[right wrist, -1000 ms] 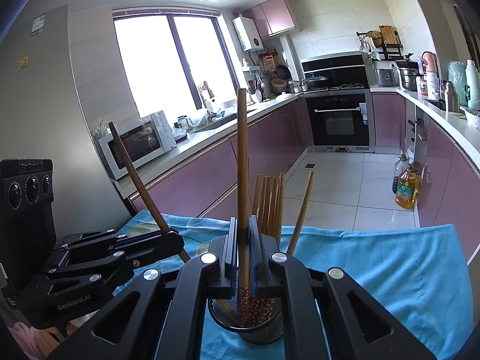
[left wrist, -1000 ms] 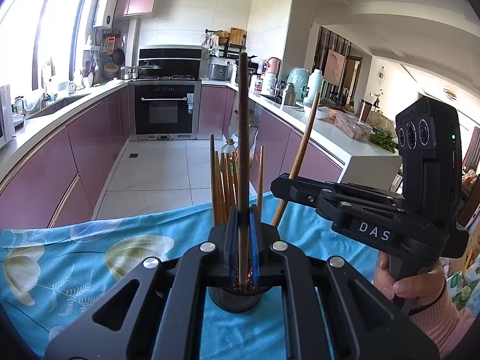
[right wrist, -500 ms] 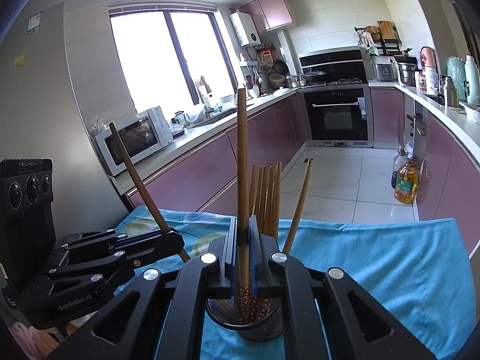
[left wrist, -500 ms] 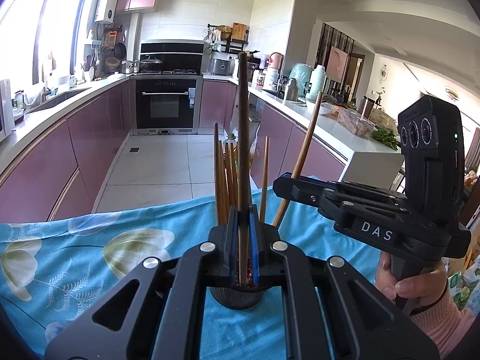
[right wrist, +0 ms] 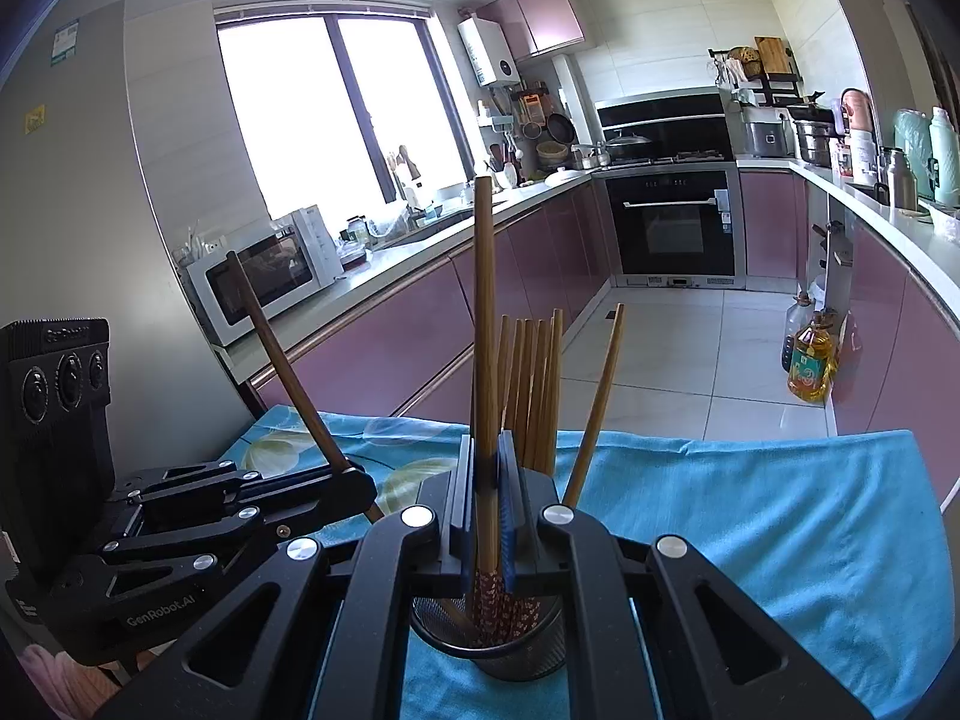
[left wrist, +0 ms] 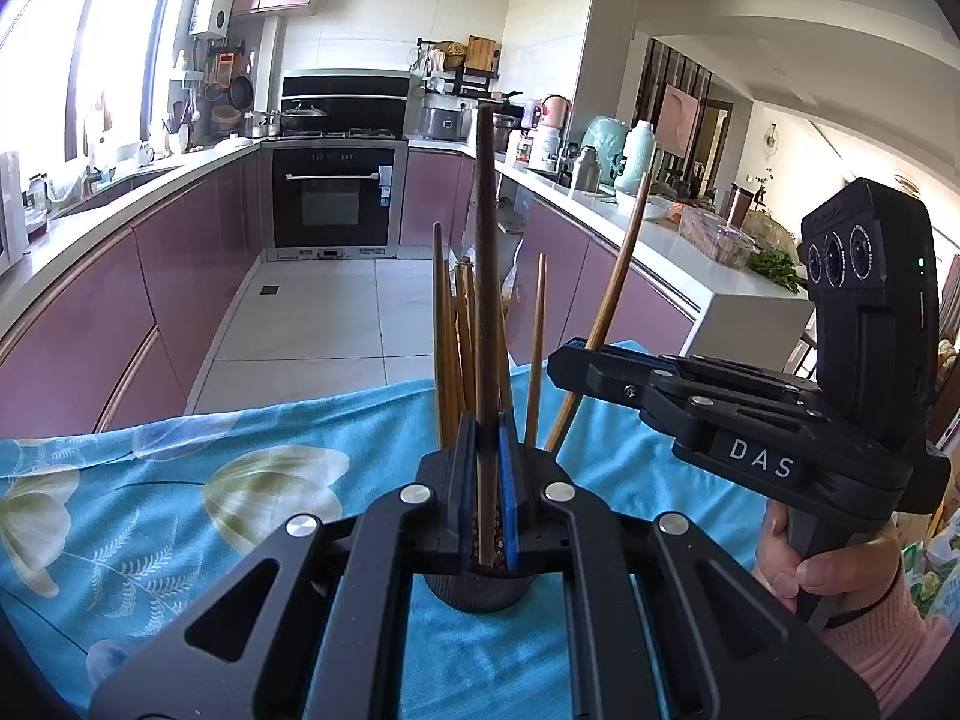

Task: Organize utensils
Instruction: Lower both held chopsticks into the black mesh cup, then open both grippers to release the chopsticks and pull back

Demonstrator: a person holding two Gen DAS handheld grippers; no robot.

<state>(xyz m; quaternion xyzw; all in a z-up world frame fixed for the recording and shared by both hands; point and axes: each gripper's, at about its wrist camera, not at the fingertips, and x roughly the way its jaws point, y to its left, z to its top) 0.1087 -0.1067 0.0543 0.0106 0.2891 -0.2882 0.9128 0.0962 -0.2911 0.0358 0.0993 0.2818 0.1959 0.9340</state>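
Both grippers [left wrist: 487,480] [right wrist: 491,504] are pinched on a chopstick [left wrist: 485,276] [right wrist: 483,324] each, above the holder [right wrist: 489,642]; tips are best lowered inside the rim before release.

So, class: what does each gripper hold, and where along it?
Each holds one chopstick near its lower end: left gripper a dark one, right gripper a lighter one.

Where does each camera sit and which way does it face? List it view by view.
Left wrist: on the left gripper, shut on a dark chopstick, facing the oven; the right gripper and a hand show.
Right wrist: on the right gripper, shut on a light chopstick, facing the window; the left gripper shows.
Shared: the mesh holder, blue cloth.
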